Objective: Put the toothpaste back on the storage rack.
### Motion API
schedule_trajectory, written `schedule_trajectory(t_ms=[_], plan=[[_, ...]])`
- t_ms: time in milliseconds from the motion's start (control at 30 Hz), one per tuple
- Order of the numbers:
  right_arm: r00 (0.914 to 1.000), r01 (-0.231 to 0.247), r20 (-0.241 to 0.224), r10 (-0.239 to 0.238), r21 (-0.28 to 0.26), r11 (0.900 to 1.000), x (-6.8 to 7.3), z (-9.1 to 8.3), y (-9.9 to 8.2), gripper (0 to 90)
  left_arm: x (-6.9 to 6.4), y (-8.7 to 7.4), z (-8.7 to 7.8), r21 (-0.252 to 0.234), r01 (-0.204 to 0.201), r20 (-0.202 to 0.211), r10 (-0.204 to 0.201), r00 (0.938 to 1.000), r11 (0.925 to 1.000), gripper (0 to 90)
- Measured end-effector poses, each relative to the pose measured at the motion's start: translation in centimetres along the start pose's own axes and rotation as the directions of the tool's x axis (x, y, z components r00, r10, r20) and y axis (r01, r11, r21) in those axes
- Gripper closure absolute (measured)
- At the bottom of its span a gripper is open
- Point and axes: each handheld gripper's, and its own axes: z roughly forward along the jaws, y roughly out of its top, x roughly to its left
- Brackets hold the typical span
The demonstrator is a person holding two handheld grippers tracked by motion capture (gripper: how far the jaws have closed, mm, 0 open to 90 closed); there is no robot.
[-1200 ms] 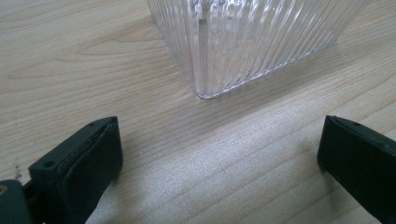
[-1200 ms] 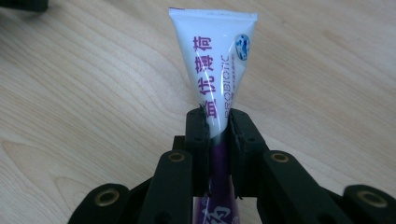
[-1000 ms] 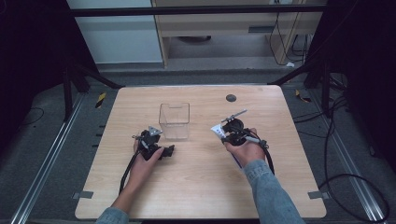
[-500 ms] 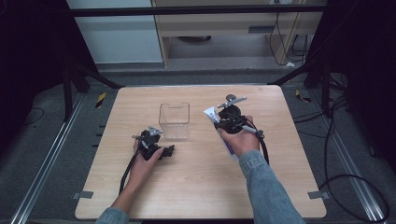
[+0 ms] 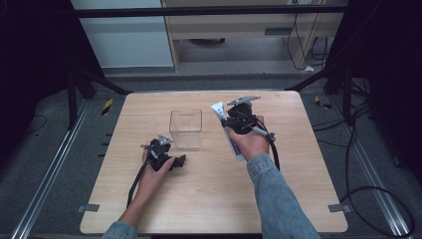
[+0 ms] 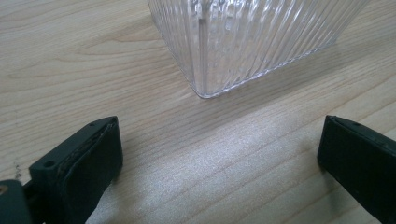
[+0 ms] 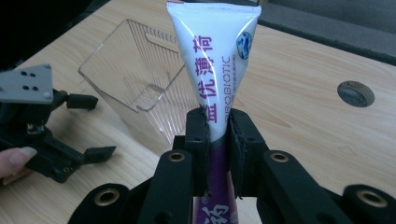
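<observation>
Leftmost, the left gripper [image 5: 166, 158] rests low on the wooden tabletop [image 5: 124, 199], its fingers [image 6: 79, 163] spread wide and holding nothing. Just beyond them stands a clear ribbed plastic box [image 5: 186, 128], upright and open-topped, one corner close to the gap without touching. Right of the box, the right gripper [image 5: 234, 119] is raised above the tabletop, fingers [image 7: 198, 140] clamped on a white and purple tube [image 7: 215, 70], crimped end uppermost.
</observation>
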Motion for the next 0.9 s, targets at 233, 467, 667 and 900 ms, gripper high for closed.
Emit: schedule_trajectory(t_ms=[233, 467, 667, 900], plan=[[0.9999, 0.001, -0.010, -0.001, -0.040, 0.9992, 0.3, 0.1, 1.2, 79.2, 0.0, 0.0, 0.0, 0.000, 0.001, 0.000, -0.001, 1.0000, 1.0000, 0.0], [0.9997, -0.016, -0.018, 0.015, -0.080, 0.9966, 0.4, 0.0, 2.1, 79.2, 0.0, 0.0, 0.0, 0.000, 0.001, 0.000, -0.001, 1.0000, 1.0000, 0.0], [0.9998, -0.015, -0.012, 0.013, -0.104, 0.9945, 0.6, -0.3, 3.0, 79.3, 0.0, 0.0, 0.0, 0.000, 0.001, 0.000, -0.001, 1.0000, 1.0000, 0.0], [0.9999, -0.014, -0.011, 0.013, -0.130, 0.9915, 0.6, -0.3, 4.0, 79.3, 0.0, 0.0, 0.0, 0.002, 0.000, 0.001, 0.000, 1.0000, 1.0000, 0.0]])
